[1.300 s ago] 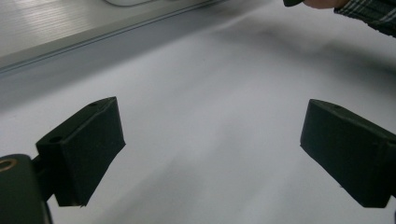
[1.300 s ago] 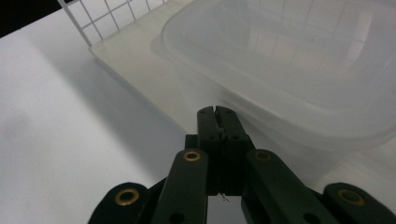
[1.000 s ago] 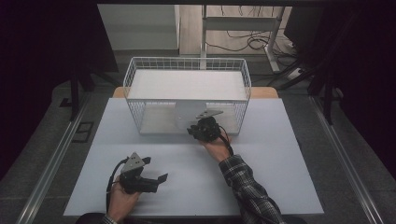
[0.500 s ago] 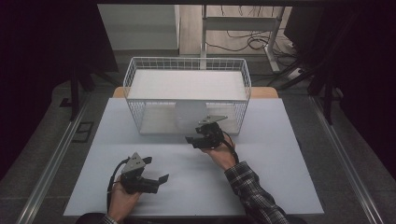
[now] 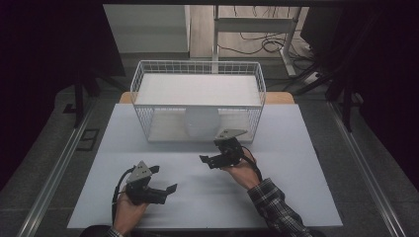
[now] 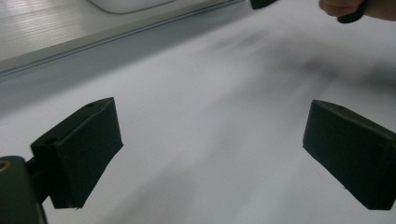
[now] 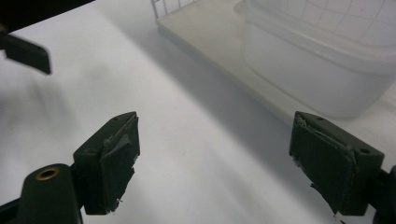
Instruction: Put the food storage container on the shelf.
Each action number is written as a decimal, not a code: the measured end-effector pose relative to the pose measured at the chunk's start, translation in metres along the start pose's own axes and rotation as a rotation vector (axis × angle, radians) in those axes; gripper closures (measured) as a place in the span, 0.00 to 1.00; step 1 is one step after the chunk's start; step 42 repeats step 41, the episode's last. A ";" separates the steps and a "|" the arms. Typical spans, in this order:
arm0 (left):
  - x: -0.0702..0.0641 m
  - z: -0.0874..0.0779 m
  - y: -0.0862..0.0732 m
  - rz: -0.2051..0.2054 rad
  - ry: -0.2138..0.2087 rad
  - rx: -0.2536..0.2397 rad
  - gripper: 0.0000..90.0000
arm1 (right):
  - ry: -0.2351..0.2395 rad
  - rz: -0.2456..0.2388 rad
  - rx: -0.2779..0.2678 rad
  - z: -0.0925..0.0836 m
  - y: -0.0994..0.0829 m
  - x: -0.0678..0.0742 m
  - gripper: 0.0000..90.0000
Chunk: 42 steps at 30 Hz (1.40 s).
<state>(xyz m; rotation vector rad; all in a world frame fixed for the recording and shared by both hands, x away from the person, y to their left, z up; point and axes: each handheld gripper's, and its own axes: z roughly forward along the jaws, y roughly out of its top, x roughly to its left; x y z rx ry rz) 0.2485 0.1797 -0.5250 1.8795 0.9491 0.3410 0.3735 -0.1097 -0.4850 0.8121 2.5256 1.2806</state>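
A white translucent plastic tub (image 5: 201, 122) (image 7: 308, 70) stands on the lower board of a white wire rack (image 5: 197, 66), behind its front mesh. My right gripper (image 5: 210, 152) (image 7: 215, 140) hovers over the table just in front of the rack, below and right of the tub. Its jaws have just been opening and stand wide apart with nothing between them. My left gripper (image 5: 163, 178) (image 6: 212, 135) rests near the table's front edge, jaws wide open and empty, pointing toward the right hand (image 6: 355, 7).
The rack has a white board (image 5: 197, 90) across its top. The white tabletop (image 5: 296, 187) stretches bare to the right and left of my hands. Dark floor, metal rails and cables surround the table.
My right gripper has drawn back from the rack's front toward the person and a little left, and its jaws have spread apart. The left gripper has stayed where it was.
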 end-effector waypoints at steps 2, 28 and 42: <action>0.000 0.000 0.000 0.000 0.002 0.001 0.04 | -0.002 -0.008 0.002 -0.007 -0.004 0.002 0.18; 0.006 -0.010 -0.001 0.034 0.053 0.008 0.04 | -0.111 0.061 -0.034 -0.099 -0.079 0.003 0.09; 0.007 -0.006 -0.003 0.038 0.053 0.032 0.03 | -0.150 0.082 0.034 -0.106 -0.111 -0.001 0.02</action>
